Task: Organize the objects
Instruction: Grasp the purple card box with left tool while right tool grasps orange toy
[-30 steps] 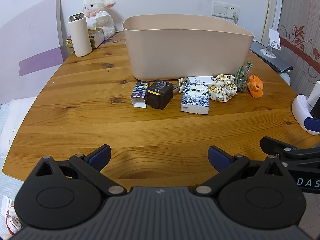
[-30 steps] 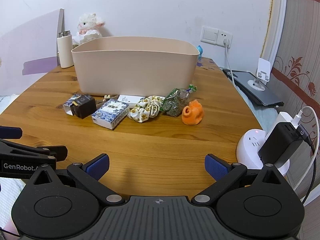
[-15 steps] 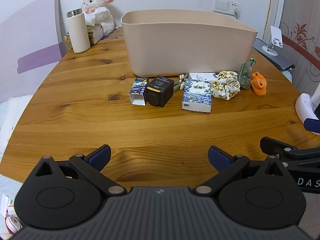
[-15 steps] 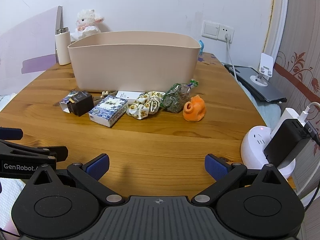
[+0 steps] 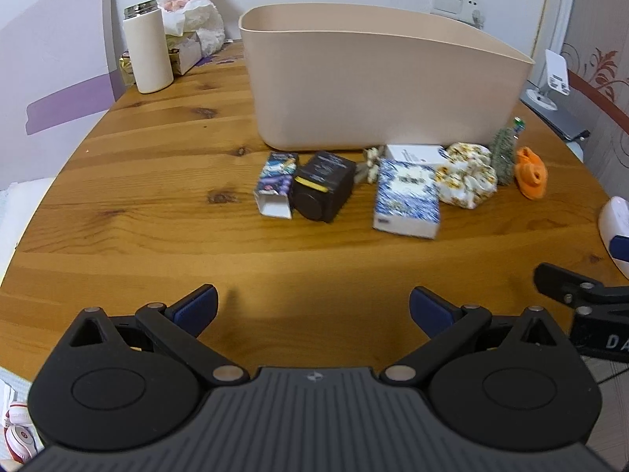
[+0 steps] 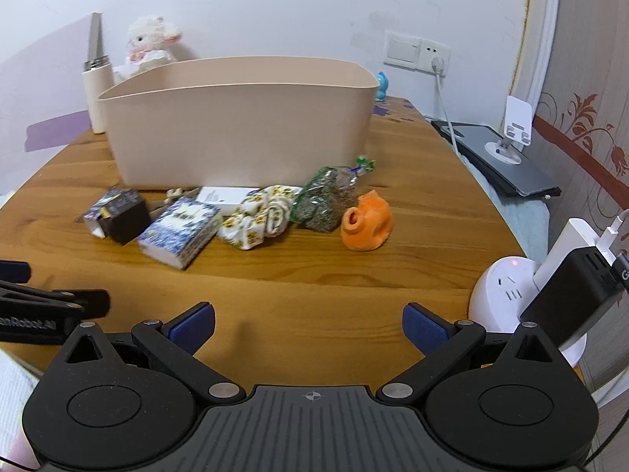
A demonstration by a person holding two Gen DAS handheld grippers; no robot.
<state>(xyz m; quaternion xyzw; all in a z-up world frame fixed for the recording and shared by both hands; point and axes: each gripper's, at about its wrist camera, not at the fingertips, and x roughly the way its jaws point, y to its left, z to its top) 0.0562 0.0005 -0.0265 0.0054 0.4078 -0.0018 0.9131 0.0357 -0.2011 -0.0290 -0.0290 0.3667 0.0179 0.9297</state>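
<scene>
A beige bin [image 5: 377, 78] [image 6: 236, 126] stands on the wooden table [image 5: 157, 181]. In front of it lies a row: a small colourful carton [image 5: 275, 183], a black box [image 5: 324, 187] [image 6: 124, 214], a blue-white patterned box [image 5: 407, 198] [image 6: 181, 232], a white box [image 5: 412, 153], a floral scrunchie [image 5: 466, 181] [image 6: 259, 220], a green packet [image 5: 503, 151] [image 6: 326, 202] and an orange toy [image 5: 530, 173] [image 6: 367, 222]. My left gripper [image 5: 313, 305] and right gripper [image 6: 308, 322] are open and empty, short of the row.
A white flask [image 5: 147, 47], a plush lamb [image 5: 190, 4] and small boxes sit at the back left. A white power hub with a black charger [image 6: 550, 295] stands at the right edge. A phone stand [image 6: 511, 133] on a dark laptop is beyond the table.
Both grippers have moved forward toward the row of objects and the bin, which appear larger now. Both stay open and empty.
</scene>
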